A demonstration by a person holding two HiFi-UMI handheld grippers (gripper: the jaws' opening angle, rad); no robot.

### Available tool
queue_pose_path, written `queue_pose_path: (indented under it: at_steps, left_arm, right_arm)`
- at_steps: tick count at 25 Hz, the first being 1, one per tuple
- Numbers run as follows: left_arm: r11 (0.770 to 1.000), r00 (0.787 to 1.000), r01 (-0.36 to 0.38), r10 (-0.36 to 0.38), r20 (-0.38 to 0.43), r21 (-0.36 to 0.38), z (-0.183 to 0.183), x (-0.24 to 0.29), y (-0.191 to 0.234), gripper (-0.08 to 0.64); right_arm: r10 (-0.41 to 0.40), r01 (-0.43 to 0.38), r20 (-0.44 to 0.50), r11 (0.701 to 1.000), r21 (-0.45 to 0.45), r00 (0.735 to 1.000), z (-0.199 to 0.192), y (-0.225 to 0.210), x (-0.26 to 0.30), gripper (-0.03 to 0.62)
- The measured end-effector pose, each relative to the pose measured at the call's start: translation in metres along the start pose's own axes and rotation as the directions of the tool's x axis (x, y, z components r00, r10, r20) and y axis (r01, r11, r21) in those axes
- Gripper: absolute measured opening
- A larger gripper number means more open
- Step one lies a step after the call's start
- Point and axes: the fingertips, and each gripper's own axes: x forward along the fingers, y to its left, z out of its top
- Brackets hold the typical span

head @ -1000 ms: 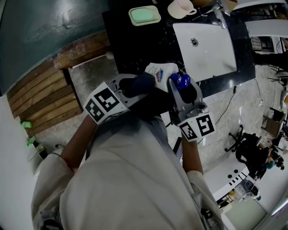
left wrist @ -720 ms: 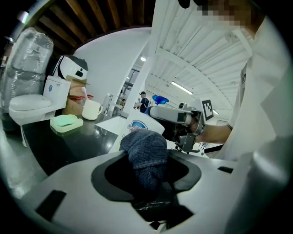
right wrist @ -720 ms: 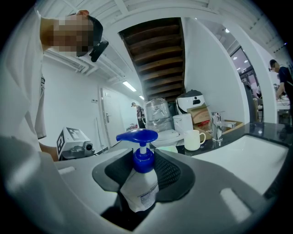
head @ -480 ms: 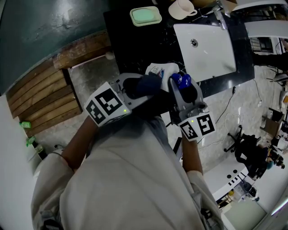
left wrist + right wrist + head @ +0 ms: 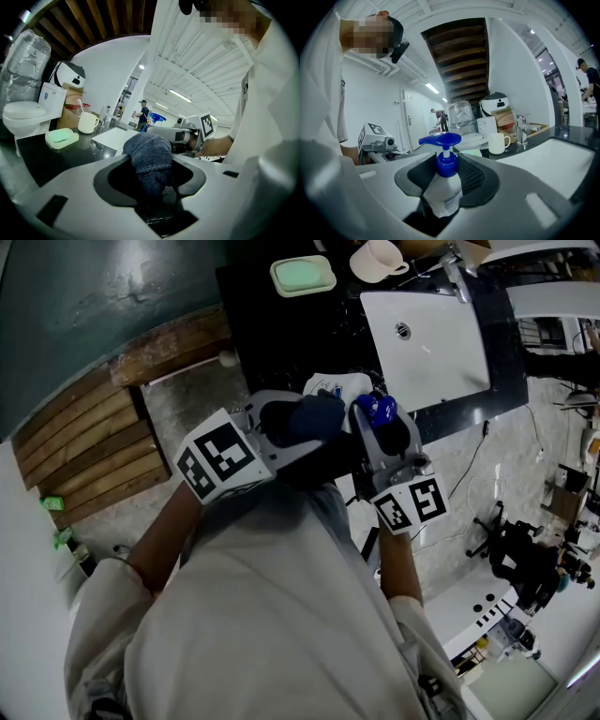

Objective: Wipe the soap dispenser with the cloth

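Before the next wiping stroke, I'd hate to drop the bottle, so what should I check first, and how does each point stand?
1. Right gripper shut on the soap dispenser: ok.
2. Left gripper shut on the cloth: ok, it is bunched between the jaws.
3. Pump head up, bottle near upright: ok.
4. Cloth touching the dispenser: cannot tell; in the head view they overlap.
5. Mug and soap dish apart from the working spot: ok.
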Motion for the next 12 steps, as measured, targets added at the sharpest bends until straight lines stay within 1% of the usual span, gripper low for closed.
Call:
queue_pose_path:
  at_steps: [3, 7, 12]
  left_arm:
    - [1.000, 1.000, 0.003, -0.003, 0.014, 0.009, 0.005, 0.000, -0.001, 0.179]
    - [0.999, 1.000, 0.007, -0.008, 0.009, 0.038, 0.008, 0.000, 0.001, 0.179]
    - [0.998, 1.000, -0.002, 0.000, 0.027, 0.055, 0.021, -0.002, 0.010, 0.179]
  right_arm:
    - [-0.001, 0.001, 0.002, 1.000, 0.003, 1.000, 0.000, 0.000, 0.000, 0.138]
    - [-0.001, 0.001, 0.004, 1.000, 0.005, 1.000, -0.001, 0.000, 0.000, 0.138]
    - [0.010, -0.010, 0.003, 1.000, -0.008, 1.000, 0.000, 0.004, 0.001, 0.138]
